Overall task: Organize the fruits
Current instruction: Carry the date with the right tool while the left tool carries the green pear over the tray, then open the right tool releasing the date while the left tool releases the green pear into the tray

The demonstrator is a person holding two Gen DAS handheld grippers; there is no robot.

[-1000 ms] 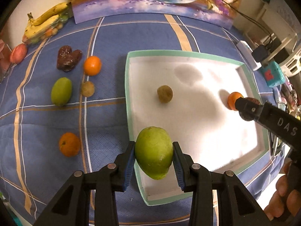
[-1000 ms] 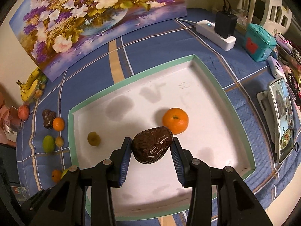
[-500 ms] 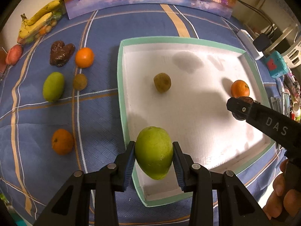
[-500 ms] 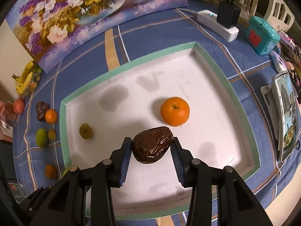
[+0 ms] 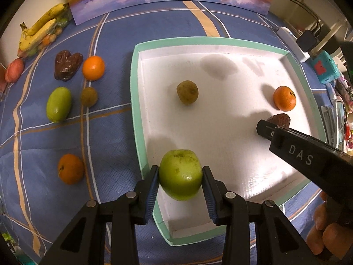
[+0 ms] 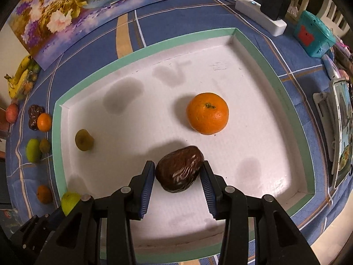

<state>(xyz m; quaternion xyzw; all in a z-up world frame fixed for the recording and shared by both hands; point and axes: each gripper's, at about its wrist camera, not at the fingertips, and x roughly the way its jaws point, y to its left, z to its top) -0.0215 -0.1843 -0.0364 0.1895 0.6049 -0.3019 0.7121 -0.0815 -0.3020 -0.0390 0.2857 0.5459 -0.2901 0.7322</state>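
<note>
My left gripper [image 5: 180, 182] is shut on a green fruit [image 5: 180, 174], held over the near left part of the white tray [image 5: 220, 42] with its green rim. Inside that tray lie a brownish-yellow round fruit [image 5: 187, 92] and an orange [image 5: 284, 98]. My right gripper [image 6: 178, 177] is shut on a dark brown wrinkled fruit [image 6: 179, 169] just above the tray floor, with the orange [image 6: 207, 113] beyond it. The right gripper's arm [image 5: 308, 154] reaches in from the right in the left wrist view, the brown fruit [image 5: 279, 120] at its tip.
On the blue cloth left of the tray lie a green fruit [image 5: 58, 104], two oranges [image 5: 93, 67] [image 5: 70, 169], a small brown fruit [image 5: 88, 96], a dark heart-shaped one [image 5: 67, 64], a red fruit [image 5: 14, 70] and bananas [image 5: 39, 34]. A power strip [image 6: 260, 18], teal box [image 6: 314, 34] and phone [image 6: 342, 130] stand right.
Both grippers have sunk toward the tray with their fruits still held. The left one has shifted right, from over the tray's rim to over its floor.
</note>
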